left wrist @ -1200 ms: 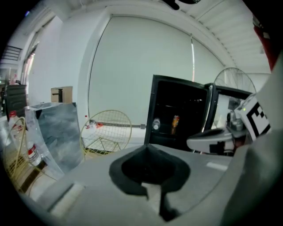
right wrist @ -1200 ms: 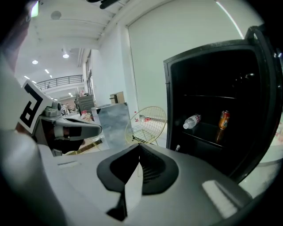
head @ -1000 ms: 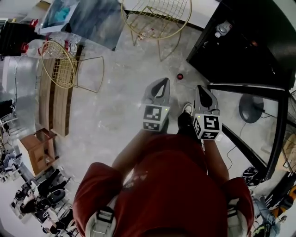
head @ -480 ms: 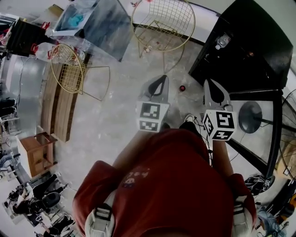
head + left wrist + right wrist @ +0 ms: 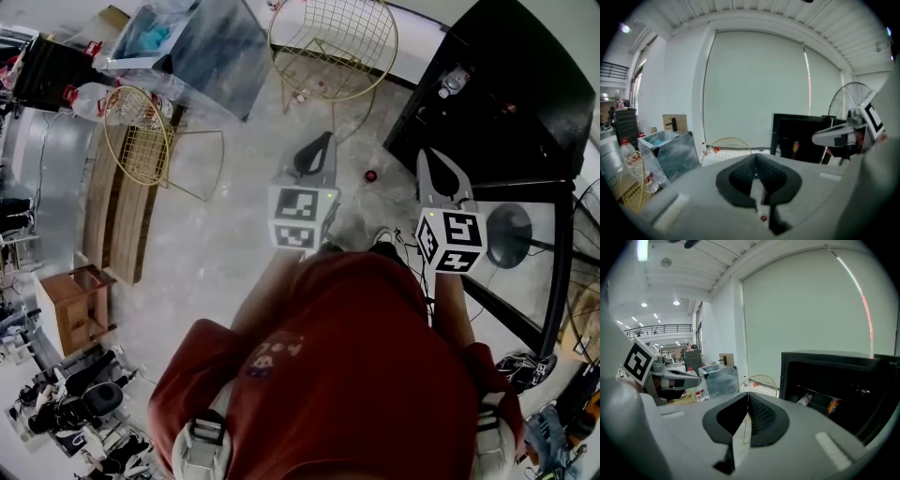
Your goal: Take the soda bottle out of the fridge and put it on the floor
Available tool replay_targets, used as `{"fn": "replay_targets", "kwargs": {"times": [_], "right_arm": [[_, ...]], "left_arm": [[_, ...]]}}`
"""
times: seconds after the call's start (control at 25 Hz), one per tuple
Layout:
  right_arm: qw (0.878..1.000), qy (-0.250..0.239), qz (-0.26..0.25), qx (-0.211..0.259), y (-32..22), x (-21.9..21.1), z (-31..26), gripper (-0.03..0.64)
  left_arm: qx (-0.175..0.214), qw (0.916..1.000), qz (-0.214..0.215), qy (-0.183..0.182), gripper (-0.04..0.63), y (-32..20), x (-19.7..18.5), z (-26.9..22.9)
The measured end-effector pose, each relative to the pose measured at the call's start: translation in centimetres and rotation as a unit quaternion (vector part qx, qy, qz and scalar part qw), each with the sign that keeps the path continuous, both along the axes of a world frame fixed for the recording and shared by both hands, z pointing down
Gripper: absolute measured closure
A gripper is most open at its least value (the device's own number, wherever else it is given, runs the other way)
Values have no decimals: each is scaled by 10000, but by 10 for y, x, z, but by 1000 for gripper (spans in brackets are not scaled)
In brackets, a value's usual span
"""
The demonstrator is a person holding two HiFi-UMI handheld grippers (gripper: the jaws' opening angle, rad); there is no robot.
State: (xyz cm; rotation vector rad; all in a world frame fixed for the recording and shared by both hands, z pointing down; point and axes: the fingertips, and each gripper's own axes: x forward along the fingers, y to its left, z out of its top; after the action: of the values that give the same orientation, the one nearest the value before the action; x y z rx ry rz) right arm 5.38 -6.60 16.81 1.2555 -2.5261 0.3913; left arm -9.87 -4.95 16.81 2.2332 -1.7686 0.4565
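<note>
Concrete floor (image 5: 234,253) lies under the left gripper (image 5: 322,141) and right gripper (image 5: 433,157), both jaws together, empty.

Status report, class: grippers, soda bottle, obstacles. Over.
Left gripper shut, empty. Right gripper shut, empty. Soda bottle lying on fridge shelf, untouched. Small red object on floor before fridge.

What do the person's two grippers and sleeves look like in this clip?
The left gripper and right gripper are matching pale grey bodies with black ribbed pads, each carrying a cube of black-and-white square markers. The person wears a red short-sleeved shirt.
</note>
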Motion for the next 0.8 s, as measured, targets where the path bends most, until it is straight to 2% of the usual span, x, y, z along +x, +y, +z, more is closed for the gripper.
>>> {"fn": "replay_targets", "kwargs": {"times": [0.8], "right_arm": [[9996,-155,218,103,-2,16,-4,615]], "left_arm": [[71,10000,-21,67,595,1,10,3]]}}
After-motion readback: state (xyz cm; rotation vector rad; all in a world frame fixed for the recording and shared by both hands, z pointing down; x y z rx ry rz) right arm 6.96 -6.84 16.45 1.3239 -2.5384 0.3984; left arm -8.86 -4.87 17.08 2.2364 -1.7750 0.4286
